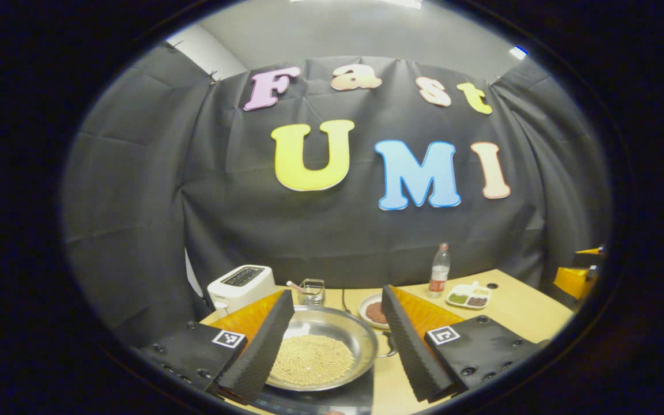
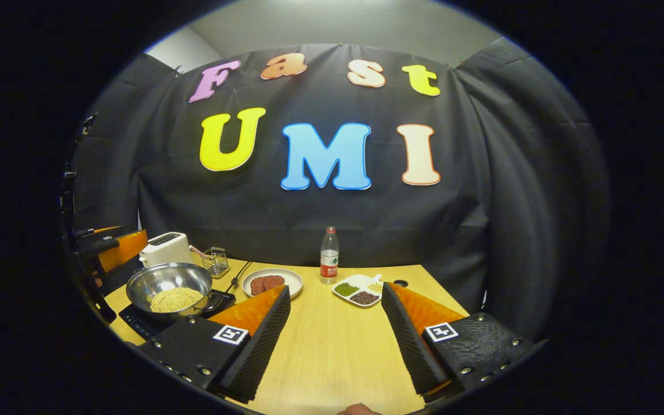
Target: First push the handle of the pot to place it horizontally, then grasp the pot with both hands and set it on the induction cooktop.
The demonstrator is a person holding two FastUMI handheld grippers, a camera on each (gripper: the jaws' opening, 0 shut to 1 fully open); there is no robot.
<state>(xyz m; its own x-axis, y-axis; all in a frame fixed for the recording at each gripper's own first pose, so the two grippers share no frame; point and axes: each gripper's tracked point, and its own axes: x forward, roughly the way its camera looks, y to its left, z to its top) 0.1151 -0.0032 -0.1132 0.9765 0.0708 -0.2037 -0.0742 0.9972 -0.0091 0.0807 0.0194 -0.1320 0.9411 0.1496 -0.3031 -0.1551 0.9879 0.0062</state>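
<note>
The left gripper (image 1: 338, 346) sits nearest the lens in the left gripper view, fingers spread wide and gripping nothing; the pot (image 1: 323, 349) lies between and just beyond them. In the right gripper view, the right gripper (image 2: 336, 346) is equally wide open and empty above bare table (image 2: 332, 346), well apart from the pot (image 2: 169, 288). The pot rests on the cooktop (image 2: 147, 325) at the table's left side, so placement appears complete. Handling judgement: the pot is a rigid, polished metal vessel, likely slippery under the pads, and moderately heavy with its load of loose yellow beans (image 1: 312, 360); keep it level to prevent spillage. A small loop handle (image 1: 391, 344) shows on one side; a two-sided hold at the rim or at opposing handles is advised, though the other side is hidden by a finger. Count, left to right in the right gripper view: one toaster (image 2: 165, 248), one pot, one cooktop, one wire holder (image 2: 215, 262), one plate (image 2: 272, 282) of reddish food, one bottle (image 2: 329, 262), one divided dish (image 2: 358, 290) with three visible compartments.
</note>
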